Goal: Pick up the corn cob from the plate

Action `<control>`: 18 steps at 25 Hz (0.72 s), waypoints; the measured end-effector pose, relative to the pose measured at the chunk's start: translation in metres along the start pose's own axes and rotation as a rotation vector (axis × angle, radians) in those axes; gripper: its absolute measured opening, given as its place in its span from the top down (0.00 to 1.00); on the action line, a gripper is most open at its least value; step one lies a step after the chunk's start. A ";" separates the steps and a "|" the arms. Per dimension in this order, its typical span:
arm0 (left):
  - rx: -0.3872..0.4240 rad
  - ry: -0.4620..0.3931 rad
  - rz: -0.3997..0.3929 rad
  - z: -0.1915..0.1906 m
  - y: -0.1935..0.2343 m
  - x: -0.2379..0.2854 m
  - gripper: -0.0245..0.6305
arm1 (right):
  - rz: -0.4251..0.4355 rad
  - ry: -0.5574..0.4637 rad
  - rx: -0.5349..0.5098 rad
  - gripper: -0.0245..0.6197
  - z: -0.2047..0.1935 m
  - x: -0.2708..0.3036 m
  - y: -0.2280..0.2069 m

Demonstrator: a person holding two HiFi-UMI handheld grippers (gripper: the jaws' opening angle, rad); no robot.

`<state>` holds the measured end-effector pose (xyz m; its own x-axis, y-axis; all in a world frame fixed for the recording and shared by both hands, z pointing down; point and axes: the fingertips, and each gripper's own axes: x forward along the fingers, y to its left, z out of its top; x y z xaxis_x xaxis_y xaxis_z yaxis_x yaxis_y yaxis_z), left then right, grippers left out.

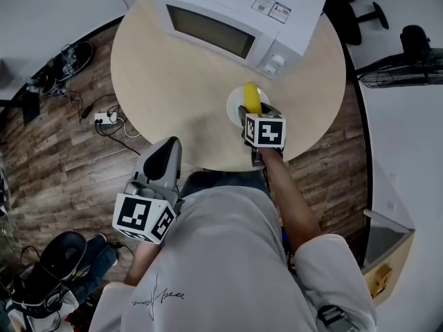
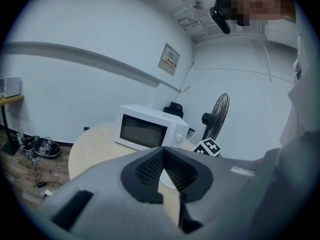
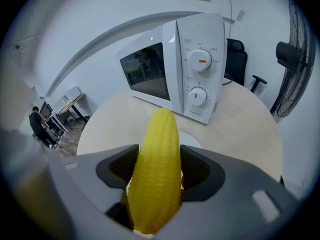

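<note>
Your right gripper (image 3: 156,170) clamped on corn cob (image 3: 159,144), both pads pressing its sides, tip aimed at microwave (image 3: 172,64). Cob over white plate (image 1: 233,104) on round table (image 1: 173,81). Your left gripper (image 2: 162,156) at table's near edge, jaws together, empty.

Microwave (image 1: 232,21) blocks far side behind plate (image 1: 232,111); tabletop (image 1: 166,95) left of plate bare; near edge open.

Right gripper (image 3: 157,170) steeply downward, jaws in a grip; left gripper (image 2: 162,152) lower, jaws together.
</note>
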<state>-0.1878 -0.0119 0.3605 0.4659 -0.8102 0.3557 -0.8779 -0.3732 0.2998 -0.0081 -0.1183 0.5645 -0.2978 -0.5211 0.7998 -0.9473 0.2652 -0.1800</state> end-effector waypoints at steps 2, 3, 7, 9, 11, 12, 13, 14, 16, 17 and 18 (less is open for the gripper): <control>0.001 -0.001 -0.004 0.000 0.000 0.001 0.97 | 0.006 -0.009 -0.001 0.54 0.002 -0.003 0.002; 0.002 -0.003 -0.006 0.000 0.000 0.001 0.97 | 0.008 -0.013 -0.001 0.54 0.003 -0.005 0.002; 0.000 -0.004 -0.009 0.000 -0.001 0.002 0.97 | 0.015 -0.026 -0.002 0.54 0.006 -0.011 0.003; 0.001 -0.004 -0.011 0.000 -0.001 0.003 0.97 | 0.016 -0.032 -0.003 0.54 0.008 -0.014 0.004; 0.002 -0.005 -0.013 0.000 -0.002 0.004 0.97 | 0.019 -0.039 -0.004 0.54 0.010 -0.016 0.004; 0.002 -0.005 -0.015 0.000 -0.002 0.004 0.97 | 0.021 -0.043 -0.004 0.54 0.011 -0.018 0.004; 0.004 -0.005 -0.017 0.001 -0.003 0.004 0.97 | 0.022 -0.046 -0.004 0.54 0.011 -0.019 0.004; 0.006 -0.004 -0.018 0.001 -0.004 0.004 0.97 | 0.023 -0.049 -0.005 0.54 0.012 -0.021 0.004; 0.006 -0.007 -0.019 0.000 -0.004 0.004 0.97 | 0.028 -0.054 -0.005 0.54 0.013 -0.023 0.005; 0.005 -0.009 -0.020 0.001 -0.005 0.004 0.97 | 0.029 -0.058 -0.005 0.54 0.013 -0.025 0.005; 0.004 -0.011 -0.022 0.001 -0.005 0.005 0.97 | 0.029 -0.062 -0.005 0.54 0.014 -0.027 0.006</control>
<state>-0.1812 -0.0140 0.3599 0.4836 -0.8067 0.3395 -0.8681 -0.3924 0.3040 -0.0072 -0.1145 0.5341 -0.3324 -0.5619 0.7575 -0.9375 0.2847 -0.2001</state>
